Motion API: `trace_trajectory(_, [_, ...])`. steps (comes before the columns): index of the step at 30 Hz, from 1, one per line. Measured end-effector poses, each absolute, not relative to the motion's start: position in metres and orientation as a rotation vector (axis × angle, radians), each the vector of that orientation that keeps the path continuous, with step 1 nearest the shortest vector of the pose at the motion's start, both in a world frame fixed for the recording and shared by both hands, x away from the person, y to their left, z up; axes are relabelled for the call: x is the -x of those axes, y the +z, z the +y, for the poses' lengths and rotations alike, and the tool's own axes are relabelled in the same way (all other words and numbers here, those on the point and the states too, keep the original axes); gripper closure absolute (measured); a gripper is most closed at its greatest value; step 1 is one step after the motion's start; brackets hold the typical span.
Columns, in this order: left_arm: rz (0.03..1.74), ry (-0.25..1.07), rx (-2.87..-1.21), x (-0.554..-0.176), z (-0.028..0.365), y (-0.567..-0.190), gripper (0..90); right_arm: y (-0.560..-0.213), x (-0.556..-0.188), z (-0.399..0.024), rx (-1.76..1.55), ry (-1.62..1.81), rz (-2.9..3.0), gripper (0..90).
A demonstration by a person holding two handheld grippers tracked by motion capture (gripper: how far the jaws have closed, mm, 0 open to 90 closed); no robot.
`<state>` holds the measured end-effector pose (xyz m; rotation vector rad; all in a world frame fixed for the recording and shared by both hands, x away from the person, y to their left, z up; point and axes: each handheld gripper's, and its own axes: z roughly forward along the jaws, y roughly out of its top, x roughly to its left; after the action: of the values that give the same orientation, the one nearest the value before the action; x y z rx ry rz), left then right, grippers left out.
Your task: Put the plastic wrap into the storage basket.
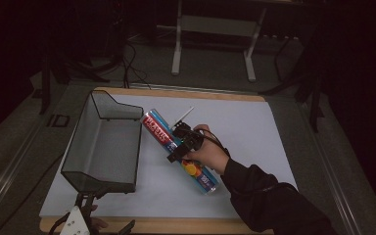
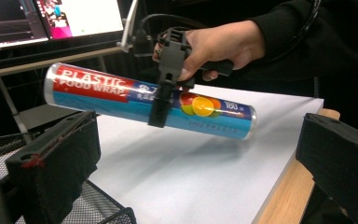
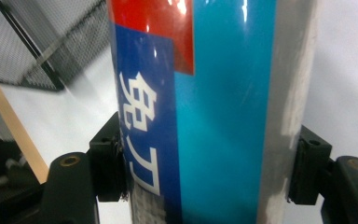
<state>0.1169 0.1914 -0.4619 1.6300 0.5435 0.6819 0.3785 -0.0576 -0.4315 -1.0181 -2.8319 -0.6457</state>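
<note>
While clamped in the right gripper (image 2: 161, 100) — seemingly airborne — the tube (image 2: 98, 95) tilts.

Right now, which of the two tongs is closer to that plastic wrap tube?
The right. The right tongs are clamped around the middle of the plastic wrap tube, holding it off the white sheet. The left tongs sit apart at the table's near edge, by the mesh basket.

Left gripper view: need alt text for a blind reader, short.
A hand holds the right tool clamped across a plastic food wrap roll, lifted clear of the white sheet on the table. The left tool's own black jaws stand apart in the foreground with nothing between them, above a corner of a black mesh basket.
</note>
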Motion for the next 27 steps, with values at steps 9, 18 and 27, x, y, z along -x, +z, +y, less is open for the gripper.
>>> trace_trajectory(9, [0.544, 0.683, -1.637, -0.119, 0.190, -0.462, 0.6, -0.419, -0.381, -0.031, 1.109, -0.778, -2.803, 31.3])
trace_trajectory(18, [0.536, 0.677, -1.638, -0.119, 0.190, -0.462, 0.6, -0.396, -0.383, -0.007, 1.195, -0.957, -2.760, 31.3])
trace_trajectory(27, [0.544, 0.671, -1.665, -0.120, 0.189, -0.463, 0.6, -0.374, -0.391, 0.010, 1.281, -1.127, -2.659, 31.2])
